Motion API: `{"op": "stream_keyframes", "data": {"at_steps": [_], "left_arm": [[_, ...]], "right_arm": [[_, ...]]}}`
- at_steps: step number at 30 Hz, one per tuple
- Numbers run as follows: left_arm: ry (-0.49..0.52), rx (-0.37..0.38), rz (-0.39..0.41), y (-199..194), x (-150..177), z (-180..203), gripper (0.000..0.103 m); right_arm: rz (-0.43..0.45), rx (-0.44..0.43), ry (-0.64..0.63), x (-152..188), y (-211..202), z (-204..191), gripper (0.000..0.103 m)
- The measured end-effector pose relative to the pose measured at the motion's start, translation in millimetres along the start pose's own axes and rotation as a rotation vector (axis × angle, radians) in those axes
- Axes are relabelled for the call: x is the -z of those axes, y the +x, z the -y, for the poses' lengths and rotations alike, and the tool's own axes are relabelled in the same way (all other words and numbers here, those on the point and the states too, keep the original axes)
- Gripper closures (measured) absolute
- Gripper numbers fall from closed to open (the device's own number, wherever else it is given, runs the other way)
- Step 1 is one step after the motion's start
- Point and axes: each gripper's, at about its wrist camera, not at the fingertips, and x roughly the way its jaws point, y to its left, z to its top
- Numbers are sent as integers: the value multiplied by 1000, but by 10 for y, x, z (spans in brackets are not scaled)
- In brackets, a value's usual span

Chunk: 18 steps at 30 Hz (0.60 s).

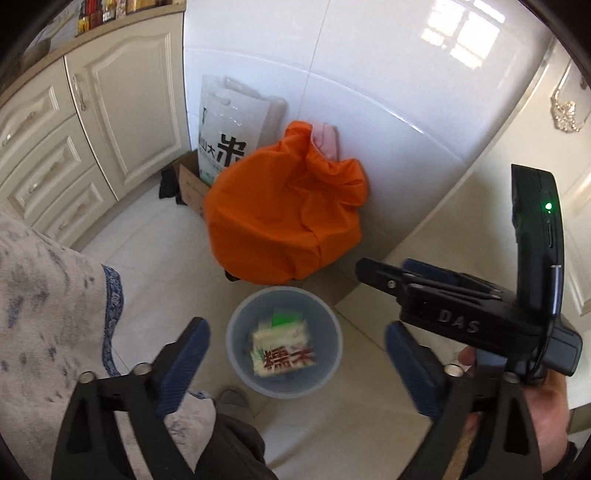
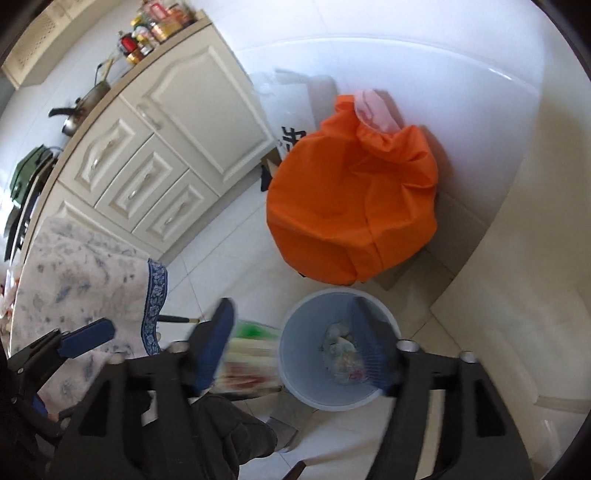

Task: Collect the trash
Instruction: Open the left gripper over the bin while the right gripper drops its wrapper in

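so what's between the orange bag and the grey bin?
Only a short strip of bare floor tile separates the orange bag from the grey bin; the right wrist view shows it best.

Pretty ordinary kitchen corner: glossy white wall tiles (image 1: 369, 92) catching a bright window reflection (image 1: 458, 33), pale floor tiles (image 2: 229, 236) underneath. Cream cabinets (image 2: 207, 122) with 3 drawers (image 2: 144, 184) run along one side, countertop (image 2: 110, 88) crowded with bottles (image 2: 147, 33).

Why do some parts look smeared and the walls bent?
Left wrist view: the packet over the bin is motion-blurred, and window glare hits the tiled wall. Right wrist view: the packet smears beside the bin; the fisheye lens curves the cabinets.
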Motion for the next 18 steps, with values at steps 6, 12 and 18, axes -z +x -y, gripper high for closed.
{"op": "stream_keyframes", "data": {"at_steps": [6,12,18], "left_arm": [[-3,-59,20,-12,44,99,2],[-1,-65,96,-511,319,109,2],[-14,-59,222,-1175,551,29,1]], "right_arm": [[23,25,54,19,-119,96,0],[58,13,73,34,-363,24,0],[130,-10,44,2,-765,-287,0]]}}
